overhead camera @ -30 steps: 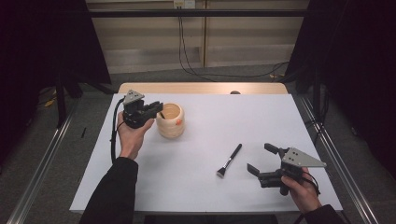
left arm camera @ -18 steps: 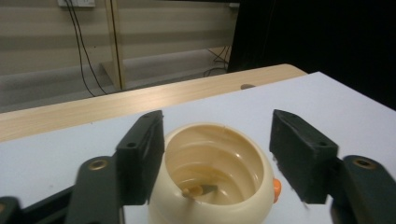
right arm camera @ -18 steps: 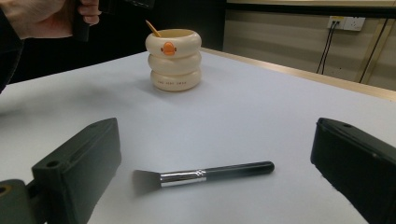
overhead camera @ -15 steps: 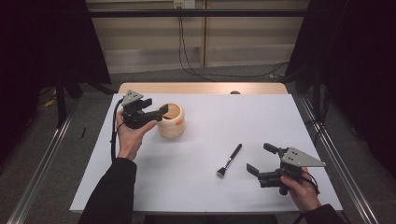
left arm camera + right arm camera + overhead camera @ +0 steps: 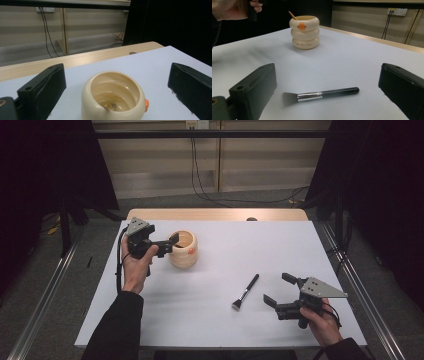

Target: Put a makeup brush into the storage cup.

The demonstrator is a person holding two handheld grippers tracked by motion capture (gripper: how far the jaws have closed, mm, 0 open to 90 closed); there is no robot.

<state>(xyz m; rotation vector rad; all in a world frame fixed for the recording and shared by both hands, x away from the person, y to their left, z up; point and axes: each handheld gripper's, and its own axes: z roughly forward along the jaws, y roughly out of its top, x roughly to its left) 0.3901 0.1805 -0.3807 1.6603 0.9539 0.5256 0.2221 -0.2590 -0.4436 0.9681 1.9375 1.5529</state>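
Observation:
A cream ringed cup with an orange duck beak stands at the table's left-middle. A thin tan stick pokes above its rim. My left gripper is open, held just left of the cup with its jaws pointing at it. In the left gripper view the cup sits low between the wide-apart jaws of the left gripper, untouched. A black-handled makeup brush lies flat right of centre. My right gripper is open just right of the brush. In the right gripper view the brush lies between the spread jaws.
A white sheet covers the table, with a wooden strip along the far edge. Behind it are a pale wall and hanging cables. Metal rails run along both sides of the table.
My left gripper has shifted slightly left and toward me beside the cup. The right gripper and the brush have not moved.

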